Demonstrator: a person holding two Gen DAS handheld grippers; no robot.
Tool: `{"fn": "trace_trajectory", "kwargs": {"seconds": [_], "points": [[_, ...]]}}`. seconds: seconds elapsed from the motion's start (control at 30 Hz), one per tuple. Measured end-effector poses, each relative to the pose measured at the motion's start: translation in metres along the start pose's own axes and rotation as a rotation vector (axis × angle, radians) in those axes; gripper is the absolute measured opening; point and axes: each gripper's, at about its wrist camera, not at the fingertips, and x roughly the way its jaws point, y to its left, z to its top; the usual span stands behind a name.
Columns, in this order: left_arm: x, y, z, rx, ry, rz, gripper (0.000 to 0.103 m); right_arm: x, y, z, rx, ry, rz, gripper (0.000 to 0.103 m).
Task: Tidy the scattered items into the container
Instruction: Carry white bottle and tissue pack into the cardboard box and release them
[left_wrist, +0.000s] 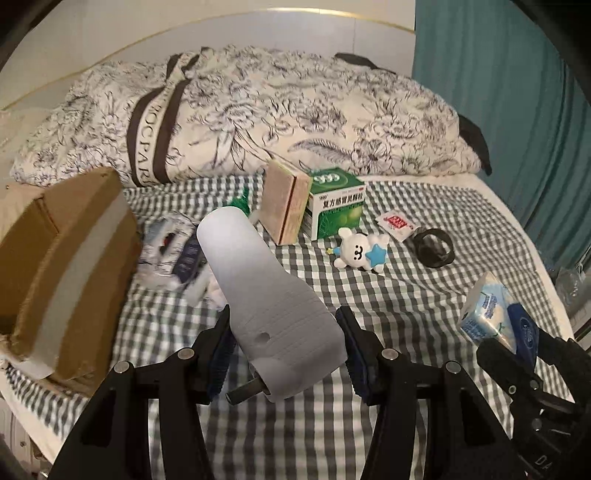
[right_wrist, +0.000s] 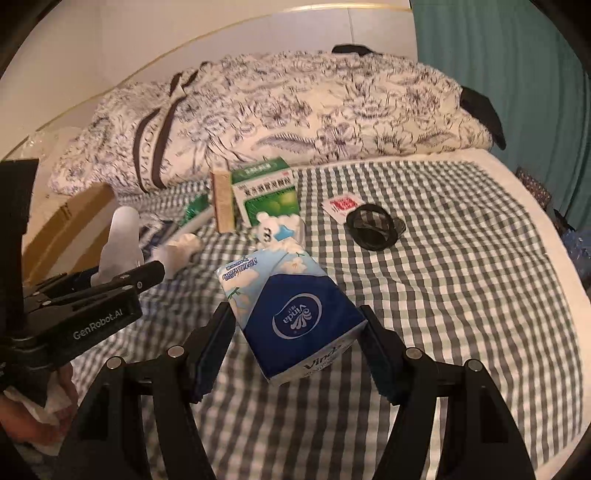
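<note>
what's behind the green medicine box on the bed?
Behind the green medicine box lies the bunched floral duvet, with the white wall beyond. A tan box leans against its left side. The boxes hide whatever lies on the checked sheet directly behind them.

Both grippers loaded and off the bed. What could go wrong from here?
1. The white device sticks far past the left gripper; it may pivot or slip.
2. The soft tissue pack sits skewed in the right gripper and may slide out.
3. The grippers are close together; they may collide near the cardboard box.
</note>
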Motion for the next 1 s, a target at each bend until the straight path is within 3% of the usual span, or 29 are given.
{"fn": "trace_trajectory", "kwargs": {"seconds": [0.53,1.0], "points": [[-0.100,0.032,-0.004,-0.026,-0.135,-0.011,0.055,-0.099,0.061,0.003,-0.065,-0.116,-0.005,0.067],[-0.132,0.126,0.004,-0.095,-0.186,0.045,0.055,-0.114,0.153,0.022,-0.168,-0.156,0.022,0.067]]}}
